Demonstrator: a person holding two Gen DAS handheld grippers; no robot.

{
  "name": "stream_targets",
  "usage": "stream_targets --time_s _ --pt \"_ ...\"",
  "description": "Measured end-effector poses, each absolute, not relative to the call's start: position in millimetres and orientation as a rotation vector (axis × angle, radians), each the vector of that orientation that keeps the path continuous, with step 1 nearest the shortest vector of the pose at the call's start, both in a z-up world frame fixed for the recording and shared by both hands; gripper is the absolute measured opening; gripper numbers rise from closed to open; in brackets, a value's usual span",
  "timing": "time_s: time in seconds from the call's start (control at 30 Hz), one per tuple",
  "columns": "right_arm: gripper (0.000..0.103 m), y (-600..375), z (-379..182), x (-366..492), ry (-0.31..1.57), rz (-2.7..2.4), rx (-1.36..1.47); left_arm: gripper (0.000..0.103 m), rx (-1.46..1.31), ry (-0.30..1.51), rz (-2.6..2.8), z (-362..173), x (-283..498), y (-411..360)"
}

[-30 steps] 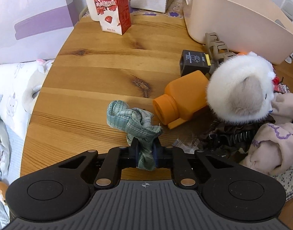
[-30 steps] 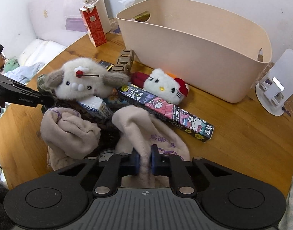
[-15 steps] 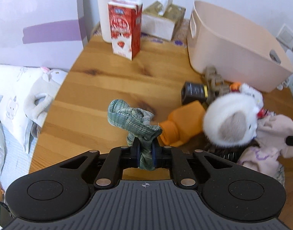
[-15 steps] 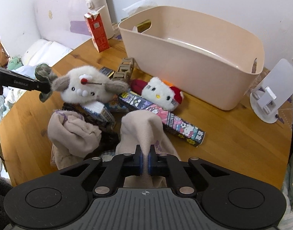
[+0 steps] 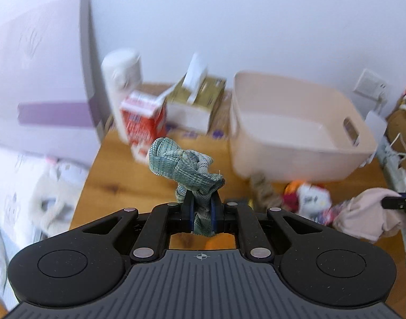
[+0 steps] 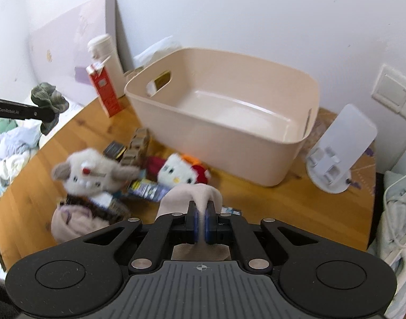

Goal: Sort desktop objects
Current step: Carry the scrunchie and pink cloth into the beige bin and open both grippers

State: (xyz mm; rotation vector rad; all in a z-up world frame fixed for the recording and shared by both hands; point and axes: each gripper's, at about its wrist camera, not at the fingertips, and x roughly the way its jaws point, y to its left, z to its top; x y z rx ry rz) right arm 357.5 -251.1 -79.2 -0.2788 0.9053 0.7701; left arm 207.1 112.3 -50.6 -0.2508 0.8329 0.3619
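Two soft items held, both clear of wooden table (image 6: pixel 282 202). Green plaid scrunchie (image 5: pixel 187 167) pinched in left gripper (image 5: pixel 202 216), jaws nearly closed on fabric; light, springy, any fold grips. Beige cloth (image 6: pixel 195 194) clamped in right gripper (image 6: pixel 200 223), jaws almost together; limp, probably drapes, lower part hidden. Empty beige bin (image 6: pixel 256 138) beyond; plush toys (image 6: pixel 96 172) near it.

Empty bin (image 6: pixel 256 138), toy-cluttered foreground table (image 6: pixel 282 202)
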Motion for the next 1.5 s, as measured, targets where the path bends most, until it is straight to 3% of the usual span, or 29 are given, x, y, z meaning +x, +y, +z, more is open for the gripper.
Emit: stream_targets --time_s 0.53,1.07,1.27,1.5 --pt "0.005 -249 -21 413 0.72 0.684 -0.244 0.011 -0.049 0.738 0.214 -20 302 86" --pt "0.005 -249 32 444 0.619 0.631 -0.216 0.011 -0.079 0.764 0.124 -28 364 70" --pt "0.005 -235 19 468 0.635 0.622 -0.202 0.011 -0.123 0.855 0.121 -49 389 71" --pt "0.005 -203 -34 492 0.742 0.608 -0.18 0.011 -0.133 0.962 0.148 -84 406 69"
